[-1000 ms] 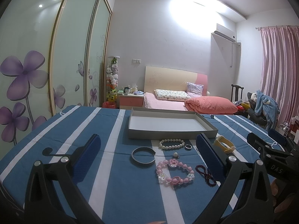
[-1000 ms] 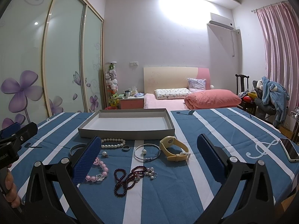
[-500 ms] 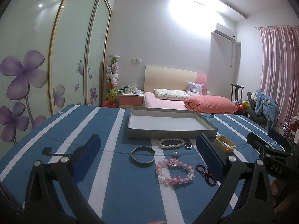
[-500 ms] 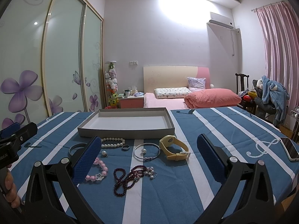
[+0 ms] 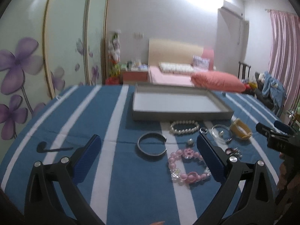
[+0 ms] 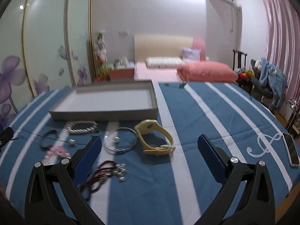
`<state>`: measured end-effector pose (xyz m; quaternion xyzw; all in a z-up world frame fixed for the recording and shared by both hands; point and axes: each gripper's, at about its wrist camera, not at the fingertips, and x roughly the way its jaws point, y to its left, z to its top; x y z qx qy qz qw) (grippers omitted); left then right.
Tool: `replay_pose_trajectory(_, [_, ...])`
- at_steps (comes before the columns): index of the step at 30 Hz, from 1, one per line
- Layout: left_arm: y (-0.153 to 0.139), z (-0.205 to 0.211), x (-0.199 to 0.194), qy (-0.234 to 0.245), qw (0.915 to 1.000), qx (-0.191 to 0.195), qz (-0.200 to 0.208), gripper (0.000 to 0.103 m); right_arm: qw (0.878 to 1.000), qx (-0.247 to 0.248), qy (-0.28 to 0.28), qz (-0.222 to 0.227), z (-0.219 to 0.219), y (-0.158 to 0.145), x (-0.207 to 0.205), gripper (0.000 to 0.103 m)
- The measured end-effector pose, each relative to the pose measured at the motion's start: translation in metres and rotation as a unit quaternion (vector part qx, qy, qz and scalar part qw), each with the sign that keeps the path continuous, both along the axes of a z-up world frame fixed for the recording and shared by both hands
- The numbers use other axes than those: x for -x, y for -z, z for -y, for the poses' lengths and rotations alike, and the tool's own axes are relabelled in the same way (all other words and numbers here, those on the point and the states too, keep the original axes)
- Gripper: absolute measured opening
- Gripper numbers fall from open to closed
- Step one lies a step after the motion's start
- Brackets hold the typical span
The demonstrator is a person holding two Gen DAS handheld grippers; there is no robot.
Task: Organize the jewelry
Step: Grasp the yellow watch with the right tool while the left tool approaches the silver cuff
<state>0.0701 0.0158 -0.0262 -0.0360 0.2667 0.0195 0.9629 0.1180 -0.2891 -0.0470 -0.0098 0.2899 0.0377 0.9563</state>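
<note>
Left gripper (image 5: 149,151): jaws spread wide, blue pads (image 5: 87,160) well apart, nothing held; it hangs above the blue-and-white striped cloth (image 5: 116,168).

Grey cuff bangle (image 5: 151,144): lies flat between the left gripper's fingers, at 12 o'clock from their midpoint, open gap toward the tray.

Pink bead bracelet (image 5: 184,168): at 4 o'clock from the cuff bangle, partly hidden behind the right-hand pad.

Small silver stud (image 5: 190,142): at 12 o'clock from the pink bracelet.

Pearl bracelet (image 5: 184,127): just in front of the tray's near wall, at 1 o'clock from the cuff bangle.

Grey tray (image 5: 180,115): shallow, pale floor bare, at 12 o'clock on the cloth.

Silver ring (image 5: 203,130): just beside the pearl bracelet at 3 o'clock.

Right gripper (image 6: 150,154): jaws spread wide, empty, above the cloth.

Dark red bead strand (image 6: 97,176): blurred, heaped at 7 o'clock from the right gripper's midpoint, beside its left-hand pad.

Thin silver bangle (image 6: 121,140) with a pearl: at 10 o'clock from that midpoint, touching or nearly touching the watch; cannot tell which.

Yellow watch (image 6: 153,136): at 12 o'clock between the fingers, strap looped, near the tray's right corner.

Phone (image 6: 290,151): at 3 o'clock by the cloth's edge, well apart from the jewelry.
</note>
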Motion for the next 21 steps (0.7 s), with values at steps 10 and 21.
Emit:
replay_pose_trajectory(10, [0.026, -0.006, -0.054, 0.011, 0.9959, -0.012, -0.089, 0.099, 0.993, 0.027, -0.009, -0.111, 0.001, 0.028, -0.059, 0.101])
replay_pose_trajectory(21, [0.047, -0.004, -0.084, 0.020, 0.9897, -0.020, -0.140, 0.099, 0.992, -0.003, -0.017, -0.128, 0.004, 0.034, -0.060, 0.040])
